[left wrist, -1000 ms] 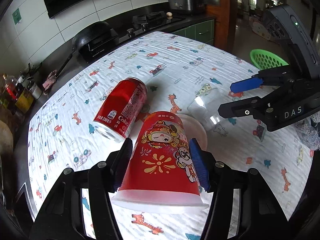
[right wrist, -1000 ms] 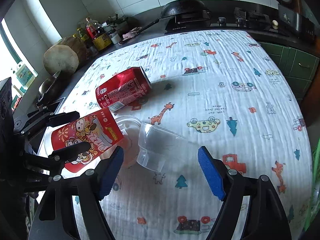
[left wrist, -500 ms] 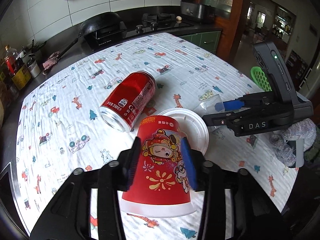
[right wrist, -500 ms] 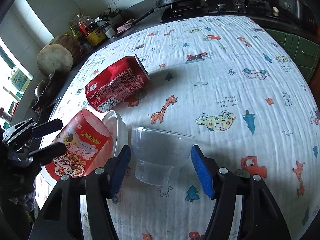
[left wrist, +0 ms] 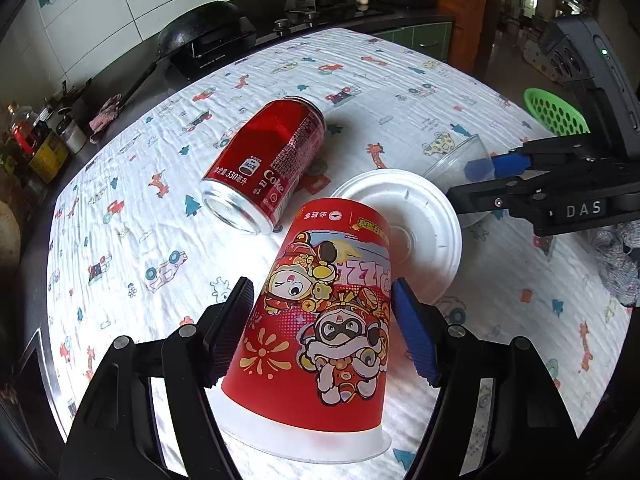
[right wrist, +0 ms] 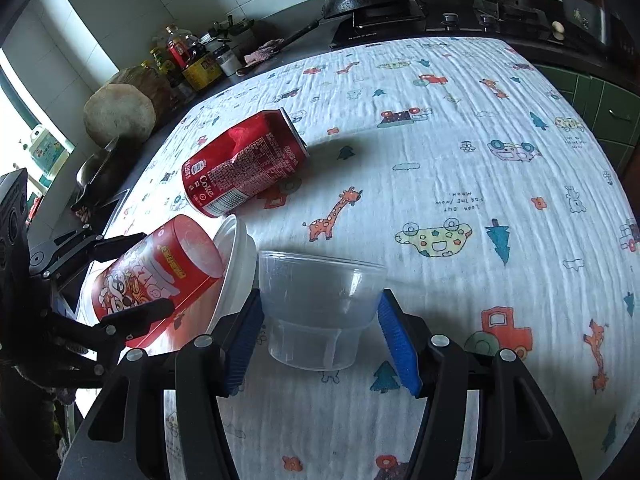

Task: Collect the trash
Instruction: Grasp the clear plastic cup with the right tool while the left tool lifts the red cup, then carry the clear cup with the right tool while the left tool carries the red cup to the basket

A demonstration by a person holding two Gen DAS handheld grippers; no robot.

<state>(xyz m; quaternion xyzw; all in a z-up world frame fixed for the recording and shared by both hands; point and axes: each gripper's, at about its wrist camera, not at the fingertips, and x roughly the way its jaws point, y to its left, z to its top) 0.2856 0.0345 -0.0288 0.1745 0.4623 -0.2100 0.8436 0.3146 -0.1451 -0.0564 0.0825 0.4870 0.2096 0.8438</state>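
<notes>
A red paper cup (left wrist: 312, 264) with cartoon prints lies mouth towards me, its base leaning on a white plastic lid (left wrist: 424, 220). My left gripper (left wrist: 322, 292) straddles it; its jaws are opening and a thin gap shows at each pad. A red Coke can (left wrist: 268, 164) lies on its side just beyond. My right gripper (right wrist: 320, 300) is closing on a clear plastic cup (right wrist: 320, 292), and both blue pads meet its wide upper part. In the right wrist view the red cup (right wrist: 160, 272) and left gripper (right wrist: 154, 270) are at the left.
A white cloth (right wrist: 460, 140) printed with animals and cars covers the table. A green perforated basket (left wrist: 554, 110) sits past the table's right edge. A black pan (left wrist: 200, 28) and stove stand behind; bottles and jars (right wrist: 184, 52) line the counter at the left.
The left jaws have spread off the red cup, which now rests on the white lid. The right jaws have narrowed from wide apart onto the clear cup.
</notes>
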